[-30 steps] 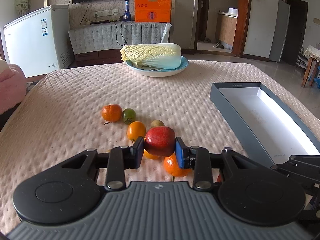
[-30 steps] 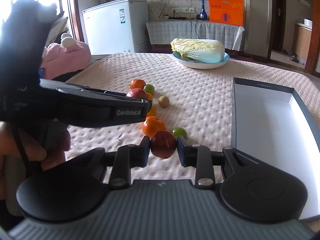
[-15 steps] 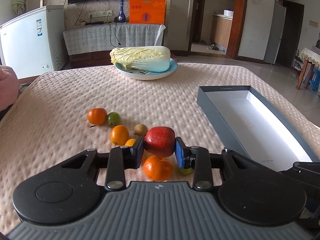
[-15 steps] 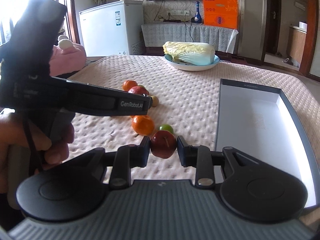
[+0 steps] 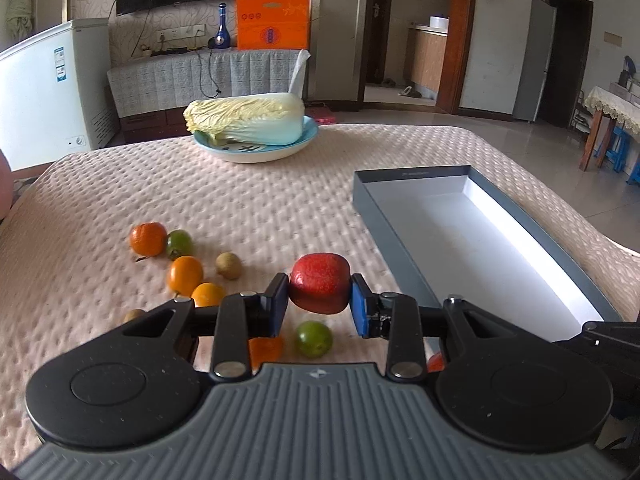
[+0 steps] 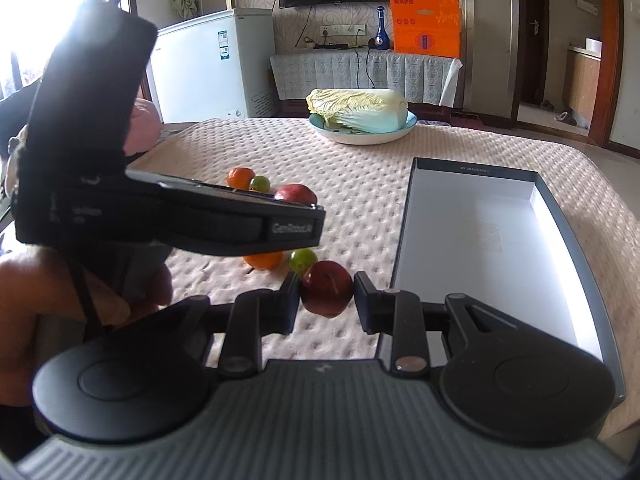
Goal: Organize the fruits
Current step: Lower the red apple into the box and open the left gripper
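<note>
My left gripper [image 5: 319, 300] is shut on a red apple [image 5: 319, 288] and holds it above the pink tablecloth, left of the grey box [image 5: 400, 256]. My right gripper [image 6: 327, 300] is shut on a darker red apple [image 6: 327, 294] near the box's [image 6: 404, 232] left wall. Oranges [image 5: 185, 275], green fruits [image 5: 314, 338] and small brown fruits [image 5: 228, 265] lie loose on the cloth. The left gripper shows in the right wrist view [image 6: 298, 196] with its apple [image 6: 296, 194].
A blue plate [image 5: 256, 154] with a Chinese cabbage [image 5: 244, 120] stands at the far side of the table. The box's white inside [image 5: 480, 240] holds nothing. A white freezer [image 5: 44, 88] stands beyond the table on the left.
Both grippers have risen and shifted right toward the box, each still holding its apple. The loose fruit now lies further left and lower in both views.
</note>
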The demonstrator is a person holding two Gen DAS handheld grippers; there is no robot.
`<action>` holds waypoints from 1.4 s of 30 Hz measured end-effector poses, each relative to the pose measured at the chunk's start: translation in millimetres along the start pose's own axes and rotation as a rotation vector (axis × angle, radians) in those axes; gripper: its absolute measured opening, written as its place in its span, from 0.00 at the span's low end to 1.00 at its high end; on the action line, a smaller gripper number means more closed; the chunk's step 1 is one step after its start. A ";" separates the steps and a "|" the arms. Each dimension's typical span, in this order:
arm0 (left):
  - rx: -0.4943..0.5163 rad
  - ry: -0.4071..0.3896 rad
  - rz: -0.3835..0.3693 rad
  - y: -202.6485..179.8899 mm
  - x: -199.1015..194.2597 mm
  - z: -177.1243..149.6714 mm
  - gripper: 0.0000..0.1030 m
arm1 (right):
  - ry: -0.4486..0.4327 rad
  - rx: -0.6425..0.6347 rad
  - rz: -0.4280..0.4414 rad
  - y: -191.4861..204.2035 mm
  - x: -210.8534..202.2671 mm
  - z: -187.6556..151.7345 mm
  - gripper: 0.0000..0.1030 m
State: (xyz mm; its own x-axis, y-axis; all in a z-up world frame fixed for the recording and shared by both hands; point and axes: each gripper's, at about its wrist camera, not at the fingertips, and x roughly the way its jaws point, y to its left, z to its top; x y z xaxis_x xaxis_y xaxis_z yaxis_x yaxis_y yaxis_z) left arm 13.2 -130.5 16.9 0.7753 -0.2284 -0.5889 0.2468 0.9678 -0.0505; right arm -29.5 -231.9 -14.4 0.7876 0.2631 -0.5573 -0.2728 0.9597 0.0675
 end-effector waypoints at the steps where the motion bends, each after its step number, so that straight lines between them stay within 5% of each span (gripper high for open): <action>1: 0.005 -0.002 -0.003 -2.7 0.4 0.2 0.37 | -0.002 0.002 -0.004 -2.0 -1.4 -0.5 0.32; 26: 0.041 -0.036 -0.128 -72.1 28.6 18.5 0.37 | 0.000 0.126 -0.162 -76.9 -27.6 -17.0 0.32; 42: 0.061 0.017 -0.197 -107.1 66.3 20.9 0.43 | 0.045 0.145 -0.194 -91.4 -21.9 -21.6 0.32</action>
State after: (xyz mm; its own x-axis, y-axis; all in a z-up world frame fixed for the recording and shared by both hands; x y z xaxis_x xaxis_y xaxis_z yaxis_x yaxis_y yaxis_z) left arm 50.3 -251.5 0.1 0.6986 -0.4101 -0.5863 0.4279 0.8962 -0.1170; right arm -33.7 -327.4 -26.2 0.7913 0.0714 -0.6073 -0.0345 0.9968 0.0723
